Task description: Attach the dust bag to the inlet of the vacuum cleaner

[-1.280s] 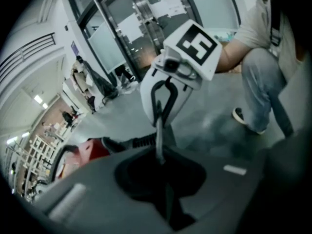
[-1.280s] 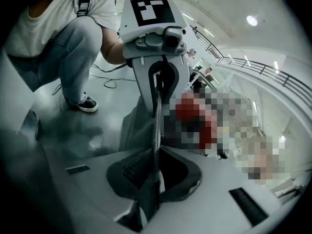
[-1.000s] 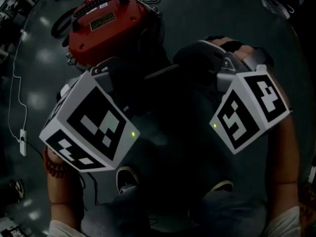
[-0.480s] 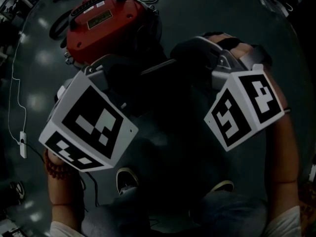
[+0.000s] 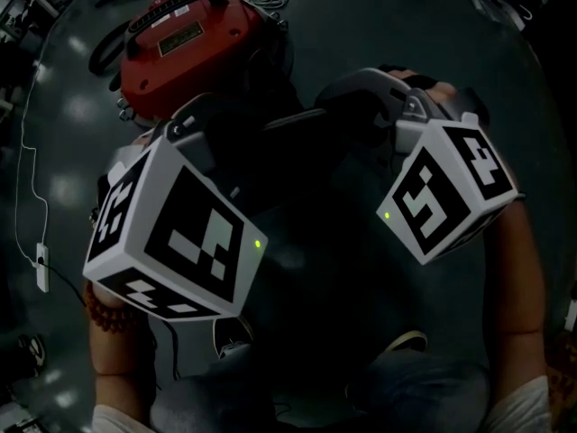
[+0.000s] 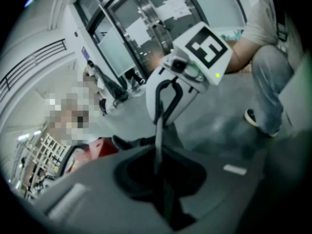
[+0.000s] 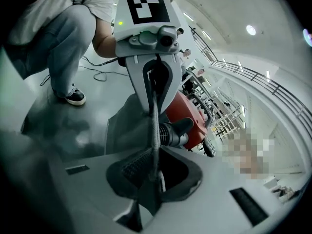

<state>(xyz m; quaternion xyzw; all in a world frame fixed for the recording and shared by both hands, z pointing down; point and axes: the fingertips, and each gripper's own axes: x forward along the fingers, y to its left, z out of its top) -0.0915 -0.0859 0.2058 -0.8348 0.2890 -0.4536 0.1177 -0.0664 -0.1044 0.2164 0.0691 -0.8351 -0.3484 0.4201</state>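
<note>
Head view is showing the red vacuum cleaner (image 5: 189,48) sitting on the floor (image 5: 406,25) at the upper left. The dark dust bag (image 5: 334,242) is hanging just on the near side of it, sagging between the left marker cube (image 5: 171,242) and the right marker cube (image 5: 446,192). The bag's top edge is running roughly side to side from one cube to the other, so the machine is lying ahead and to the left of that edge, closer to the left cube. Left gripper view is showing the left claw (image 6: 160,172) pinching down almost fully on a thin strip of the bag's edge. That strip is stretching straight away to the right claw (image 6: 159,117) opposite, with a sliver of the red body peeking in low at the left. Right gripper view is showing the right claw likewise nearly closed on the same thin edge, with grey bag cloth drooping to the left of it. Beyond the left claw a black ribbed stub (image 7: 175,130) is jutting from the red body; I am judging it to be the inlet, lying past the bag's far end. Whether the bag's opening is facing that stub is not showing. The bag is looking limp, and nothing is revealing what is inside it or inside the closed canister.
</note>
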